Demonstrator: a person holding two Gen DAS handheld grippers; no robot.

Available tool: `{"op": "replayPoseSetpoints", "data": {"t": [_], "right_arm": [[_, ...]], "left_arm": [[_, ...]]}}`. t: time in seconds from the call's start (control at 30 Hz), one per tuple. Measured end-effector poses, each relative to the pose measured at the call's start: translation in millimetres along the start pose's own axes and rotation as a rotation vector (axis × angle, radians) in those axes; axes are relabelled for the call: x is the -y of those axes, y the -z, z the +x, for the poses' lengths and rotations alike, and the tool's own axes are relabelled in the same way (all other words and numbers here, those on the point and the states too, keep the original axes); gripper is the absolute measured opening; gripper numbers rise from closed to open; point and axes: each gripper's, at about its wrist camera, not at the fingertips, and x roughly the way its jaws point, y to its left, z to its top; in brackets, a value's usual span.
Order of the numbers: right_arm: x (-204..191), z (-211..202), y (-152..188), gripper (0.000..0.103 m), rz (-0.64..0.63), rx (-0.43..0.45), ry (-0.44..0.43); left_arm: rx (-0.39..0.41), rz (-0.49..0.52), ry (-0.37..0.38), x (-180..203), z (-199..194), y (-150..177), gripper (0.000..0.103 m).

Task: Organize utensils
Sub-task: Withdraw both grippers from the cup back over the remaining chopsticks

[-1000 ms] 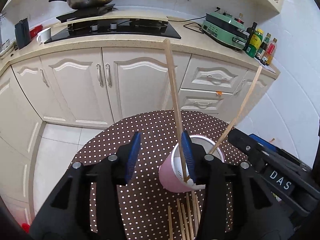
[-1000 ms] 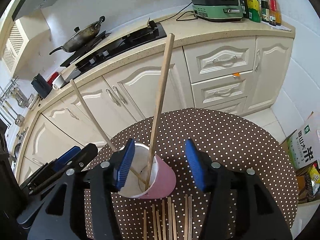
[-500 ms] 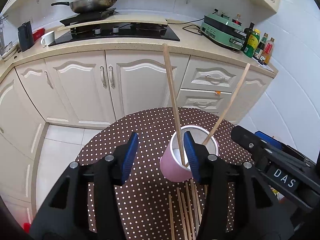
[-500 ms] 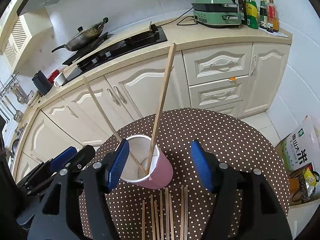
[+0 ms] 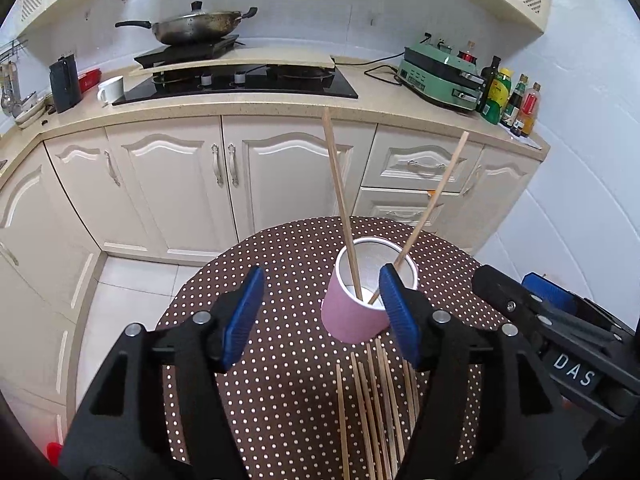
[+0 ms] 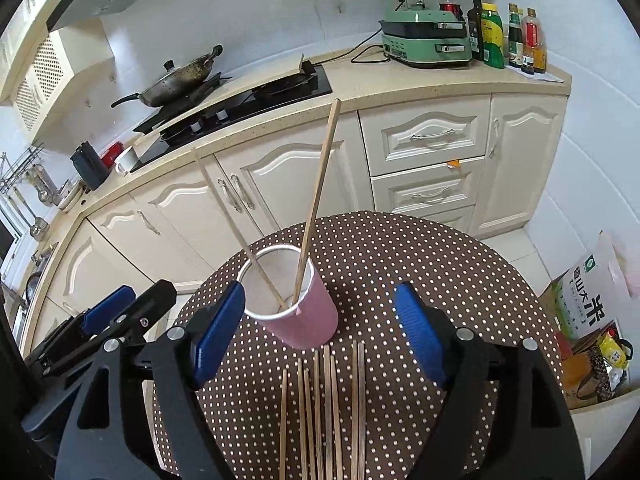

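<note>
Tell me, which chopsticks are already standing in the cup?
The two chopsticks leaning upright inside the pink cup; the other chopsticks lie flat on the dotted table.

Seen beside the pink cup (image 5: 354,316), each gripper, the left gripper (image 5: 320,316) and the right gripper (image 6: 320,334) alike, is built of matte black plastic arms fastened with silver screws, tipped with ribbed blue pads (image 5: 400,320), and one is marked "DAS" in white letters.

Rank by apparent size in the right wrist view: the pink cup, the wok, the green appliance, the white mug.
1. pink cup, though nearness to the camera inflates it
2. wok and green appliance look alike; unranked
3. white mug, smallest
</note>
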Motion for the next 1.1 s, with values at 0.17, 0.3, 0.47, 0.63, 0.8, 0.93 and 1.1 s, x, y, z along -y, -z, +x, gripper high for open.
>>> {"op": "replayPoseSetpoints", "data": {"t": [0.17,0.3,0.47,0.63,0.8,0.93,1.1], "right_arm": [[3,-16,11,0.083,-0.002,0.016,0.007],[4,-29,21,0.083,-0.009,0.018,0.004],[5,-41,37,0.083,-0.016,0.006,0.003],[5,-48,52,0.084,-0.02,-0.018,0.005],[5,-49,67,0.084,-0.028,-0.053,0.011],[6,-47,81,0.09,-0.026,-0.079,0.022],[8,-41,95,0.091,-0.03,-0.116,0.036]], "left_arm": [[0.012,-0.001,-0.004,1,-18,9,0.064],[0.017,0.005,-0.011,3,-33,20,0.065],[0.009,0.007,-0.015,6,-46,36,0.066],[-0.012,0.009,-0.022,7,-56,52,0.067],[-0.038,0.004,-0.031,6,-62,68,0.067],[-0.069,-0.004,-0.036,2,-62,81,0.068],[-0.115,-0.01,-0.043,-2,-57,96,0.069]]}}
